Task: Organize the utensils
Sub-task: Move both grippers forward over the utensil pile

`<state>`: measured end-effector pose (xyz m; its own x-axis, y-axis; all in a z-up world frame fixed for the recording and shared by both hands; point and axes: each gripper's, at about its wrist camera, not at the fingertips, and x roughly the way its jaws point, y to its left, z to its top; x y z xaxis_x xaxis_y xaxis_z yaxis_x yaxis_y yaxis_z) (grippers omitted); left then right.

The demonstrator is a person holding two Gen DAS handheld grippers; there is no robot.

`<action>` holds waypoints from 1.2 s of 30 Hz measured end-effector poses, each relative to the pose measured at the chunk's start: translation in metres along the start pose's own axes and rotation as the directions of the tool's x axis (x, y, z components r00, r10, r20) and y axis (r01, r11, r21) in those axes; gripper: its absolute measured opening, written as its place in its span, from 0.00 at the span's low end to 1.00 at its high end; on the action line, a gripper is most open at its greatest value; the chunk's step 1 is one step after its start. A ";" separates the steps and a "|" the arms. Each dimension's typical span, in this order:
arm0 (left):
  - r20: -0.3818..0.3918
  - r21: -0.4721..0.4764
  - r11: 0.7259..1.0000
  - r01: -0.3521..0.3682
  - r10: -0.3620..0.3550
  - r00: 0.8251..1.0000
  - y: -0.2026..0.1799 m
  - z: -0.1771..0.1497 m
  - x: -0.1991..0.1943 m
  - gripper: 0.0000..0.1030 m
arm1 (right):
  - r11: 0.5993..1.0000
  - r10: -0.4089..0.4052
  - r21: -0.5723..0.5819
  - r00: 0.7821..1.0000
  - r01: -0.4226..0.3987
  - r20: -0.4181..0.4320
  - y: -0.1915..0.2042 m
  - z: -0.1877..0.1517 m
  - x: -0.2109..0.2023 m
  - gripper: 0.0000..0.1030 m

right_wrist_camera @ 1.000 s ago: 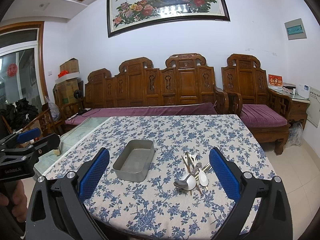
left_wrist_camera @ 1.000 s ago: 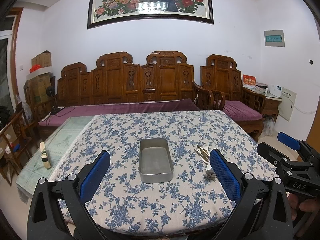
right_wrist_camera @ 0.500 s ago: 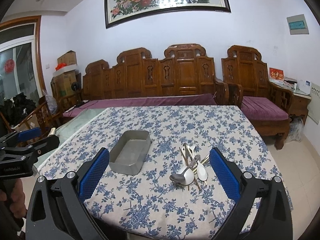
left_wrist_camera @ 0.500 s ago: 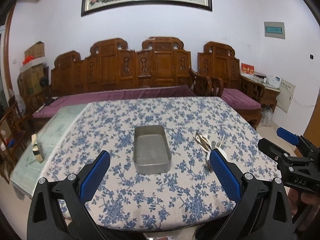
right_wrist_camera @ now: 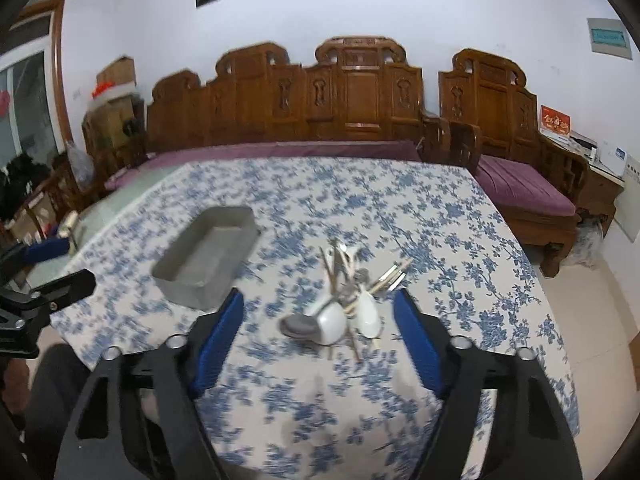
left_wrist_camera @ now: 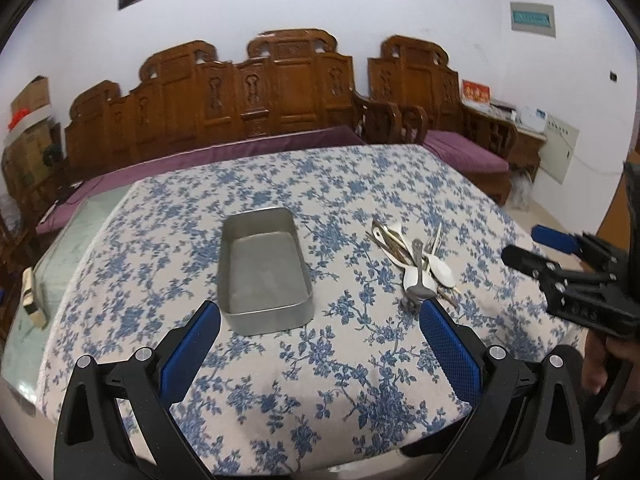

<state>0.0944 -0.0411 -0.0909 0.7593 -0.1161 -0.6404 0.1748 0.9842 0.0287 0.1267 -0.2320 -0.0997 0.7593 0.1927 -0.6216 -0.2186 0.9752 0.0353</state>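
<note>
Item: utensil pile (right_wrist_camera: 344, 300). White spoons, one metal spoon, forks and chopsticks, heaped and crossed on the flowered cloth (left_wrist_camera: 360, 184) of the bench, right of centre. None sorted yet.

Item: metal tin (left_wrist_camera: 262, 272). Rectangular, empty, just left of the pile and apart from it; presumably the place the utensils go.

Item: right claw (right_wrist_camera: 318, 338). Aimed down at the near end of the pile, nothing between its blue pads (right_wrist_camera: 416, 344). The jaws have just been closing from full width to a middle gap; they hold nothing.

Item: left claw (left_wrist_camera: 320, 346). Jaws wide and holding nothing, poised over the cloth at the tin's near end.

Risks, as judged:
- Tangle. The pieces overlap, so a closing grip on one handle may lift or drag its neighbours, which could drop back or scatter.
- Narrowed gap. With the jaws partly closed before arrival, a pad may strike a white spoon's bowl and shove the heap instead of straddling it.
- Slip. Smooth, rounded spoon bowls and thin chopsticks give the pads little to bite on; a piece may pivot or slide out on the way to the tin.
- Cloth. A pad pressed too low may catch and bunch the fabric, shifting both pile and tin.
- Blur. The right wrist view is smeared, so exact pad-to-spoon clearance cannot be told.
</note>
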 end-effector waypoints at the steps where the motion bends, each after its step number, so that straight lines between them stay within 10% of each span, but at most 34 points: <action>1: -0.009 0.005 1.000 0.005 -0.005 1.000 -0.002 0.000 0.005 0.94 | 1.000 -0.001 -0.004 1.000 0.001 -0.012 -0.005 0.000 0.007 0.61; 14: -0.169 0.073 0.987 0.144 -0.130 0.977 -0.041 0.011 0.090 0.90 | 1.000 0.018 0.015 0.988 -0.015 -0.153 -0.047 -0.003 0.081 0.55; 36: -0.431 -0.099 0.971 0.220 -0.241 0.870 -0.078 0.006 0.197 0.51 | 0.998 0.029 0.065 0.976 -0.016 -0.214 -0.066 -0.014 0.099 0.55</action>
<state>0.2343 -0.1417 -0.2142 0.3481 -0.2804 -0.8946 0.2744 0.9429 -0.1888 0.2081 -0.2783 -0.1743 0.6041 0.1932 -0.7732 -0.1904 0.9771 0.0954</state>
